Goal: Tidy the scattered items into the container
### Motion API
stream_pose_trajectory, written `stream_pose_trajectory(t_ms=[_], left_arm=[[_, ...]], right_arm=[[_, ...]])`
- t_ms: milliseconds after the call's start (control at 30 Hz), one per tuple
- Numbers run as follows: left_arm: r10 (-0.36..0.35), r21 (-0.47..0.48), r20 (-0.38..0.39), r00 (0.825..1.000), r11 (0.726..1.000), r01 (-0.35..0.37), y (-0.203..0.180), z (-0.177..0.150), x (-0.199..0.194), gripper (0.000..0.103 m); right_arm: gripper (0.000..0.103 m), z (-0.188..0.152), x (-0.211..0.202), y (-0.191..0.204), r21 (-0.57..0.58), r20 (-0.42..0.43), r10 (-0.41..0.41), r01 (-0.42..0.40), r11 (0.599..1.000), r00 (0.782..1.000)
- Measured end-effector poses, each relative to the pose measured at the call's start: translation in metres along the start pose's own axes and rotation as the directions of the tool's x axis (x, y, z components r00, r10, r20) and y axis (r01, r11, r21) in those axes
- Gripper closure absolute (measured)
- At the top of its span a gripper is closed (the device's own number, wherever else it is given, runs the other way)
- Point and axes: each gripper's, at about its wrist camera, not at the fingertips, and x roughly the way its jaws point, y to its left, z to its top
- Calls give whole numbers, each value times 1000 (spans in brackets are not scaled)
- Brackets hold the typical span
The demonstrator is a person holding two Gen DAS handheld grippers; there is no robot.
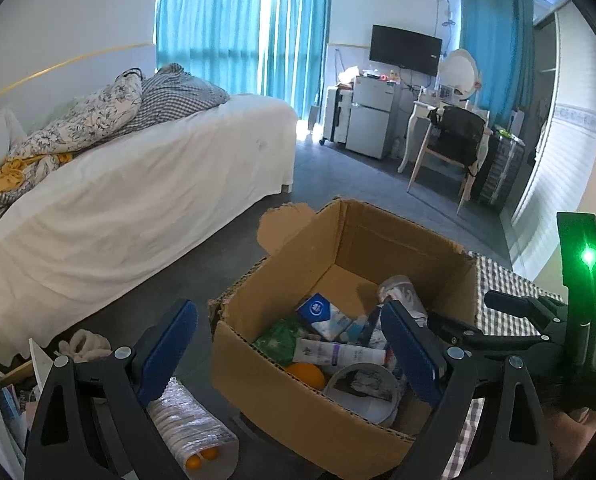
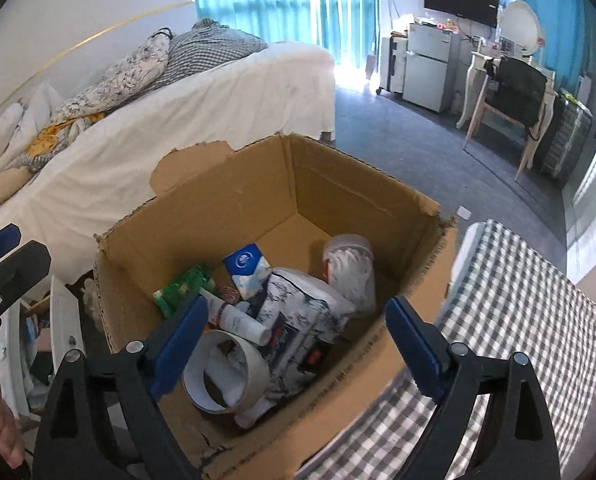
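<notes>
Left gripper point(image 1: 289, 344): blue-padded fingers point(image 1: 169, 344) spread wide with nothing clamped, poised over the near left corner of the box
Cardboard box point(image 1: 281, 404): open-topped, standing by a checked cloth point(image 1: 502, 304)
Box contents, left view: orange point(image 1: 306, 375), tape roll point(image 1: 362, 392), white tube point(image 1: 338, 354), blue-and-white pack point(image 1: 324, 316), green packet point(image 1: 279, 338), clear plastic cup point(image 1: 402, 292)
Foil-wrapped pack point(image 1: 191, 432): outside the box, low on its left, two orange balls showing at its end
Right gripper, left view: black frame point(image 1: 526, 320) reaching in from the right with a green light

Right gripper point(image 2: 298, 340): fingers point(image 2: 177, 344) standing wide apart above the box interior, gripping nothing
Patterned pouch point(image 2: 298, 320): lying in the box between the spread fingers, clear of both pads
Around it: tape roll point(image 2: 225, 376) and white tube point(image 2: 237, 320) to its left, clear cup point(image 2: 350, 276) on its side behind
Box point(image 2: 145, 256): torn back flap, against the checked cloth point(image 2: 518, 320) on the right
Background: white bed point(image 2: 177, 120)
</notes>
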Motion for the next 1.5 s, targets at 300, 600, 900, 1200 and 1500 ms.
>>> stream_pose_trajectory(t_ms=[300,600,900,1200,1500], left_arm=[[-62,61,29,998,996,61,-44,-1,-16,0],[-150,146,33,988,979,144,-106,-5,-31,0],[-246,227,21,969,945,235,-173,-21,-48,0],[-321,314,-12,947,898,308,-228,-45,-64,0],[-354,341,-34,934,875,344,-250,-53,-72,0]], right_arm=[[12,-19,-44,-42,86,41,-100,96,992,994],[9,-53,-106,-101,204,67,-224,207,957,972],[0,-100,-175,-156,325,57,-371,334,885,927],[0,-138,-226,-187,419,45,-448,390,820,893],[0,-161,-239,-199,459,24,-463,402,793,886]])
